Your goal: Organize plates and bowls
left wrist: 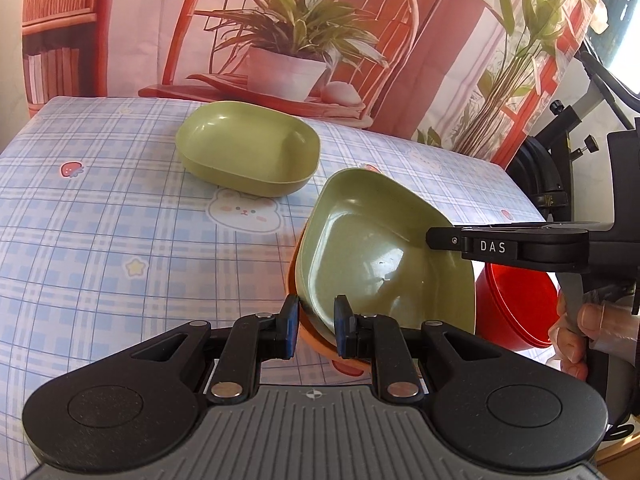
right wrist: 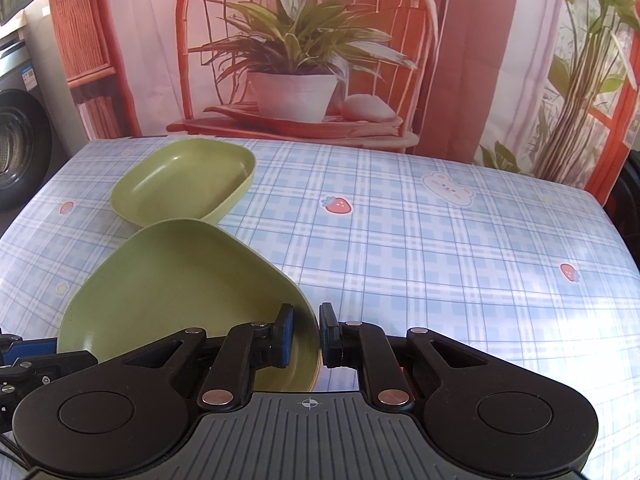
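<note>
Grippers both engaged on the same stack near the table's front edge. Left gripper point(left wrist: 316, 326): fingers narrowly parted, blue pads on either side of the near rim of 2 nested dishes, a green plate point(left wrist: 380, 256) seated in an orange dish point(left wrist: 316, 338). Pads look pressed to the rims, so it has hold of the pair; the stack is tilted, far edge raised.

Right gripper point(right wrist: 306, 334): jaws nearly closed with the green plate's point(right wrist: 180, 292) right rim between them, inner pad inside the plate, outer pad outside. Seen from the left wrist view, its finger point(left wrist: 472, 242) reaches in from the right over the plate's rim.

Second green bowl point(left wrist: 248, 152) sits upright on the plaid tablecloth point(left wrist: 100, 220), farther back, well apart from both grippers and just beyond the held plate point(right wrist: 184, 180).

Red bowl point(left wrist: 516, 308) sits right of the stack, partly hidden behind the right gripper; contact with the stack cannot be told.
</note>
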A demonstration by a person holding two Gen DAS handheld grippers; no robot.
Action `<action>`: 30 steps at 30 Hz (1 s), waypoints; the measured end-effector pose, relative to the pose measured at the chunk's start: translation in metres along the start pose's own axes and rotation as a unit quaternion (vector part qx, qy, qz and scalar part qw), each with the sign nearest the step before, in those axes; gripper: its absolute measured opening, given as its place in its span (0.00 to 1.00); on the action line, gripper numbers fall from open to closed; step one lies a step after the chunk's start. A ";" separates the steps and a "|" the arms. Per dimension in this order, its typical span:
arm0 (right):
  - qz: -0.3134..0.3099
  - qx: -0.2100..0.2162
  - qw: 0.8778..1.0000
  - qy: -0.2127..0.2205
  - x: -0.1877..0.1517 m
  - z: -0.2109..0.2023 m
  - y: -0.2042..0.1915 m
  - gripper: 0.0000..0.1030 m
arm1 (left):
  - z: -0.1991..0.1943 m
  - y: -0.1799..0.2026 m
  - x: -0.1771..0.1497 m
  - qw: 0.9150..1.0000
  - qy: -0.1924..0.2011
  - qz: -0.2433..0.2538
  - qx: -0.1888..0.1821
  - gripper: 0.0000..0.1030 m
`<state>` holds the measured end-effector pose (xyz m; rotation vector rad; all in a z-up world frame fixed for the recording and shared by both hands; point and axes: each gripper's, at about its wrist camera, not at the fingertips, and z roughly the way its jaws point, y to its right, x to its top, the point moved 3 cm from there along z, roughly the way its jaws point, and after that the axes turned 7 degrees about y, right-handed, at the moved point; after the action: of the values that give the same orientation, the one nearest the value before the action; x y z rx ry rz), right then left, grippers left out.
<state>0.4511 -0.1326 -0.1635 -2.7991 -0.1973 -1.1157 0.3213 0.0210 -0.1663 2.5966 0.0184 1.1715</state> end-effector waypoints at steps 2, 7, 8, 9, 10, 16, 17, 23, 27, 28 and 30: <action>-0.003 -0.004 1.000 -0.001 -0.001 0.001 0.000 0.11 | 0.000 0.000 -0.001 1.000 -0.001 0.003 0.001 0.20; -0.006 -0.007 1.000 -0.002 -0.001 0.001 0.000 0.11 | 0.000 -0.001 -0.001 1.000 0.000 0.006 0.003 0.20; -0.006 -0.007 1.000 -0.002 -0.001 0.001 0.000 0.11 | -0.001 -0.001 -0.001 1.000 0.002 0.008 0.005 0.20; -0.006 -0.007 1.000 -0.002 -0.001 0.000 0.000 0.11 | -0.003 -0.001 0.000 1.000 0.005 0.009 0.006 0.20; -0.006 -0.008 1.000 -0.002 -0.001 0.000 0.001 0.11 | -0.004 0.000 0.000 1.000 0.007 0.009 0.005 0.20; -0.014 -0.011 1.000 -0.010 -0.005 0.001 -0.001 0.11 | -0.007 -0.003 0.007 0.999 0.029 0.004 0.015 0.20; -0.016 -0.012 1.000 -0.012 -0.006 0.001 -0.001 0.11 | -0.005 -0.004 0.009 0.999 0.029 0.000 0.017 0.20; -0.020 -0.020 1.000 -0.013 -0.006 0.001 0.001 0.12 | 0.006 -0.014 0.005 0.999 0.021 -0.014 0.021 0.23; -0.021 -0.019 0.999 -0.014 -0.007 0.002 0.004 0.14 | 0.005 -0.015 0.003 0.999 0.023 -0.012 0.022 0.30; -0.022 -0.019 0.999 -0.014 -0.007 0.002 0.004 0.14 | 0.005 -0.016 0.003 0.999 0.023 -0.013 0.022 0.31; -0.022 -0.021 0.999 -0.014 -0.007 0.002 0.004 0.14 | 0.006 -0.018 0.002 0.999 0.020 -0.019 0.019 0.33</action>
<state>0.4482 -0.1362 -0.1699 -2.8620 -0.2430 -1.1038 0.3291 0.0365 -0.1736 2.5933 0.0982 1.2224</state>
